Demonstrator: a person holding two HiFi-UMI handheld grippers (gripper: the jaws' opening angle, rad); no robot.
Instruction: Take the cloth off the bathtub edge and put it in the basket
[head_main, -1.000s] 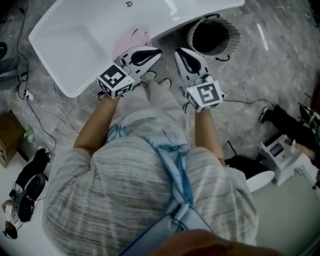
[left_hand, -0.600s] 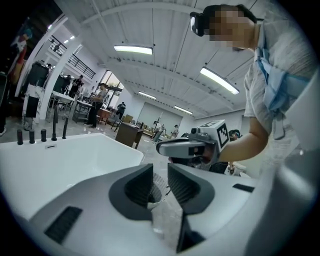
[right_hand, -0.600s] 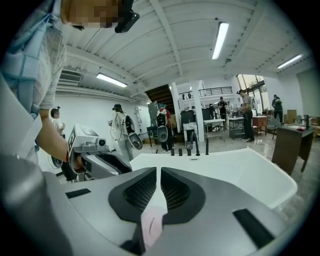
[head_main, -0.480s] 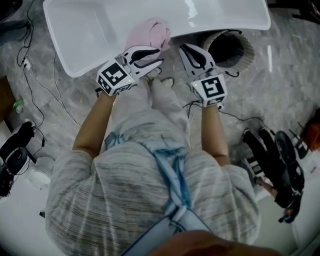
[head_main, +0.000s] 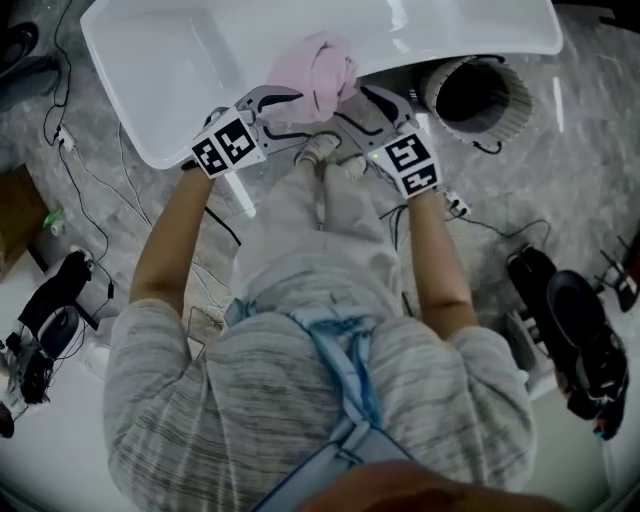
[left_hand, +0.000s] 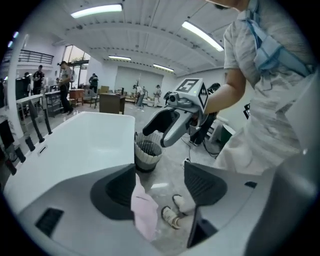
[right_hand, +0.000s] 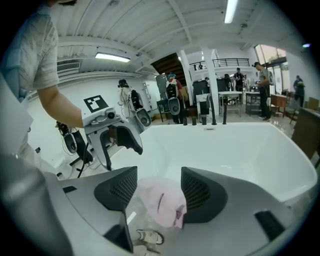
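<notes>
A pink cloth lies bunched on the near edge of the white bathtub. My left gripper is just left of it and my right gripper just right, both low at the tub edge. Both sets of jaws have just been opening and stand apart. In the left gripper view the cloth hangs by the left pad of my left gripper, untouched by the pads. In the right gripper view the cloth sits beyond the gap of my right gripper. The ribbed round basket stands on the floor, right of the tub.
The person's shoes stand on the grey stone floor under the tub edge. Cables run across the floor at left, near a cardboard box. Black gear lies at the right. People stand far back in the hall.
Both grippers have come down and forward to the tub edge, either side of the pink cloth. Their jaws, shut one second ago, now stand apart.
</notes>
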